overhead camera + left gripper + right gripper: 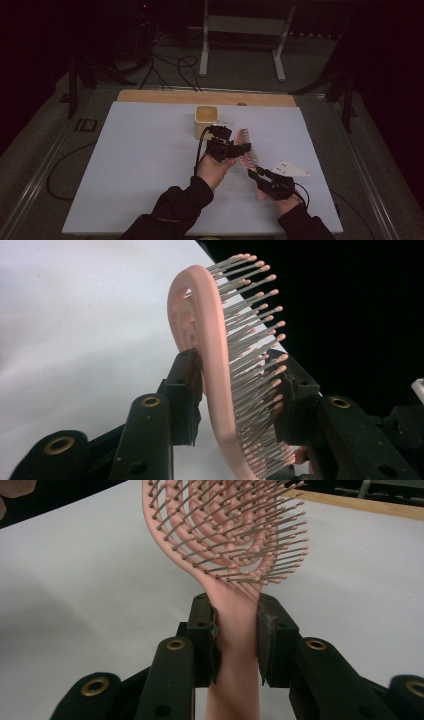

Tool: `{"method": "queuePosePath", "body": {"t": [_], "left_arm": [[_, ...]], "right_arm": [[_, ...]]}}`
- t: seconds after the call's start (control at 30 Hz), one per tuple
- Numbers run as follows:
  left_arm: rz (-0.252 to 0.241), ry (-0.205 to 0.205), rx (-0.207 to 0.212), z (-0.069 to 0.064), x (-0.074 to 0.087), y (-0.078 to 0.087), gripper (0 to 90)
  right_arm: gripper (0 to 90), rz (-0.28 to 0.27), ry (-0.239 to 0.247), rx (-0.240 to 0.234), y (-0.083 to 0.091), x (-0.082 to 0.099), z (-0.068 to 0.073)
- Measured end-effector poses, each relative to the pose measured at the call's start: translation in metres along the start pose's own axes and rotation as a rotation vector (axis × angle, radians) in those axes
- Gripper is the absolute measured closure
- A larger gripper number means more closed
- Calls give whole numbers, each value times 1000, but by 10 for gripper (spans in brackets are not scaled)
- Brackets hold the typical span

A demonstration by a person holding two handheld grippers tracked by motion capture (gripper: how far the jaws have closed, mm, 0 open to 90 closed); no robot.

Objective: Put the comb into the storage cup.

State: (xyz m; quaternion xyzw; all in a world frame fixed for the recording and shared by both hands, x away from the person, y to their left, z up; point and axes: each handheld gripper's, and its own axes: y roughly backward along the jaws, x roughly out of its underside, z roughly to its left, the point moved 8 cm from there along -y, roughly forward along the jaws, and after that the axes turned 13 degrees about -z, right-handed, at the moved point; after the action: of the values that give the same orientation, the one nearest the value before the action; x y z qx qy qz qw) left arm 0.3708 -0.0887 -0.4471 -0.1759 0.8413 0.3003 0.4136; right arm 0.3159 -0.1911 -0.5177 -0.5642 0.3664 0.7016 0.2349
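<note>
Right gripper [235,625] is clamped on the pink hairbrush [227,535] by its handle, both black pads pressed flat against the neck just below the bristles; left gripper [240,390] has the brush head between its jaws, one pad on the smooth back, the other against the bristle tips, so it grips the head across its thickness. From above, the brush [245,147] hangs in the air between the two hands, left gripper [235,148] at the head, right gripper [256,172] low at the handle, over the white mat [140,165]. Just behind the left hand stands a small yellow cup [205,117], too dim inside to tell any contents. A white card [290,168] lies beside the right hand; its dark marks are too small to read.
</note>
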Motion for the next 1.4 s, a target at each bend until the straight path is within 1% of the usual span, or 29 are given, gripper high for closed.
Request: {"method": "queuePosePath", "body": {"t": [0.13, 0.2, 0.33, 0.4, 0.43, 0.5, 0.53, 0.57, 0.63, 0.67, 0.7, 0.73, 0.77, 0.83, 0.87, 0.9, 0.93, 0.97, 1.0, 1.03, 1.07, 1.1, 1.17, 1.23, 1.27, 1.3, 1.33, 1.4], "left_arm": [[-13, -9, 12, -3, -1, 0, 634], [-12, -20, 15, -5, -2, 0, 640], [-8, -26, 24, -8, -3, -1, 649], [-14, -24, 35, -10, -3, -1, 658], [-12, -32, 41, -11, -4, 0, 662], [-23, -64, 30, -13, -5, 0, 663], [-22, -73, 32, -13, -5, 1, 663], [-23, -75, 38, -14, -7, 1, 663], [-30, -80, 44, -15, -8, 3, 663], [-30, -85, 48, -16, -9, 3, 663], [-32, -84, 54, -16, -10, 4, 663], [-33, -85, 61, -17, -10, 5, 663], [-30, -94, 74, -19, -10, 5, 663], [-29, -94, 76, -19, -11, 6, 663], [-28, -125, 93, -22, -11, 7, 663], [-25, -136, 98, -24, -11, 8, 663], [-25, -136, 98, -24, -11, 8, 663], [-26, -152, 121, -26, -12, 10, 663], [-24, -152, 125, -26, -13, 10, 663], [-27, -154, 130, -26, -13, 11, 663], [-28, -161, 134, -26, -14, 12, 663], [-25, -166, 133, -26, -15, 13, 663], [-27, -177, 137, -26, -16, 14, 663], [-23, -181, 135, -25, -16, 15, 663], [-22, -185, 140, -25, -17, 17, 663], [-19, -188, 142, -25, -18, 18, 663], [-23, -190, 140, -25, -19, 19, 664], [-23, -196, 141, -24, -20, 22, 664]], "right_arm": [[712, -6, -5, 3, 0, -1, 0], [711, -6, -5, 4, 0, -1, 0], [707, -12, -14, 3, 1, -1, -1], [699, -14, -20, 0, 0, -1, 0], [692, -18, -22, -5, 0, -1, 0], [598, -24, -22, -19, 0, -2, 2], [546, -24, -13, -23, 0, -2, 4], [522, -22, -12, -25, 0, -2, 5], [437, -16, -7, -38, -1, -2, 8], [405, -9, -17, -45, -2, -2, 10], [384, -7, -18, -49, -3, -1, 10], [338, 1, -25, -50, -3, 0, 11], [323, 4, -28, -54, -4, 0, 11], [308, 4, -30, -51, -4, 0, 10], [288, 2, -34, -52, -4, 0, 10], [246, -7, -52, -56, -3, -2, 9], [246, -7, -52, -56, -3, -2, 9], [219, -16, -55, -65, -1, -3, 10], [209, -17, -50, -62, -1, -4, 10], [174, -21, -56, -66, -1, -4, 10], [147, -21, -63, -73, -1, -5, 11], [124, -17, -58, -92, 0, -4, 12], [108, -14, -54, -92, 0, -3, 13], [104, -9, -55, -95, 0, -3, 13], [99, -6, -55, -101, 0, -2, 13], [99, -7, -50, -94, 0, -2, 13], [98, -8, -49, -98, 0, -2, 13], [98, -9, -46, -92, 0, -2, 13]]}}
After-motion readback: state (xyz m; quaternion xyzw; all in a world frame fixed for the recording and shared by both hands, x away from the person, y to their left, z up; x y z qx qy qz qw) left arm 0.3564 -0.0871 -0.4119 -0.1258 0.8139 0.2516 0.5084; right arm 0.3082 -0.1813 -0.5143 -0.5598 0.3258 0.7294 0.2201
